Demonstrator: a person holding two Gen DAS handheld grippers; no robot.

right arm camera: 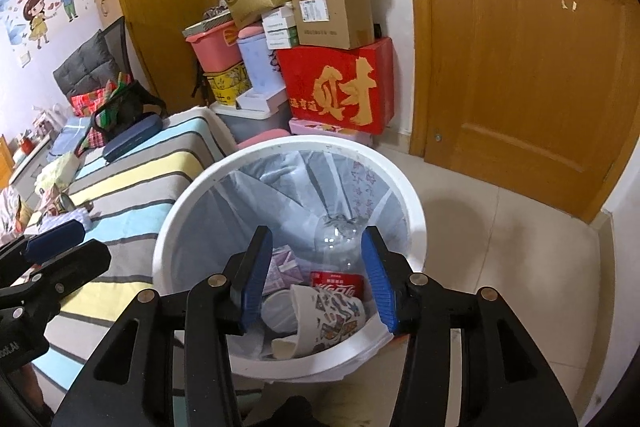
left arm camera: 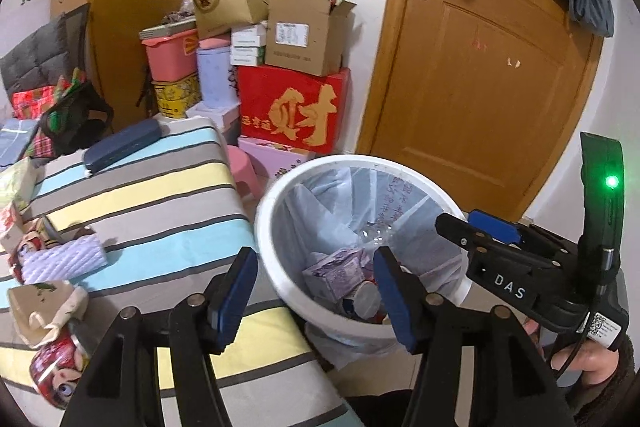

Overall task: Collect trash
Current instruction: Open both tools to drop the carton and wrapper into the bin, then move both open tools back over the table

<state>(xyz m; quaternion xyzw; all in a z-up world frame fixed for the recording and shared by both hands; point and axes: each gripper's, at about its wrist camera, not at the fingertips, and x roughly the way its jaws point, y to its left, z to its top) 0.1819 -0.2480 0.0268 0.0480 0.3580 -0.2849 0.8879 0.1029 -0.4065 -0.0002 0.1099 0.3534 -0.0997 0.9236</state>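
Both tongs were parted with nothing between them. The right tongs [right arm camera: 316,279] hung directly over the white bin [right arm camera: 192,203], blue pads standing apart with only the bin's contents showing through the gap. The left tongs [left arm camera: 316,291] hovered at the bin's near-left rim, half over the striped bed [left arm camera: 160,195], equally empty.

Inside the lined bin lay a clear plastic bottle [right arm camera: 340,247] with a red label, a printed paper cup [right arm camera: 328,319] on its side and a purple carton [right arm camera: 282,267]. That looked like a drop just finished, so the step in hand was judged to be going back for more.

More trash remained on the bed: a crushed red can [left arm camera: 60,367] and torn paper cup [left arm camera: 44,307] at the near-left edge, a lilac ribbed wrapper [left arm camera: 64,259] beyond them, and further small packets up the left side.

To do it well, the left tongs would swing left to the can, which lay closest. Its dented, rounded body could slip, so the pads should close across the narrow crushed waist rather than the ends. The soft bedcover gives, so pressing down slightly before closing would help avoid pinching fabric. The dark case [left arm camera: 120,147] looked like a belonging, not rubbish, and should be left alone.
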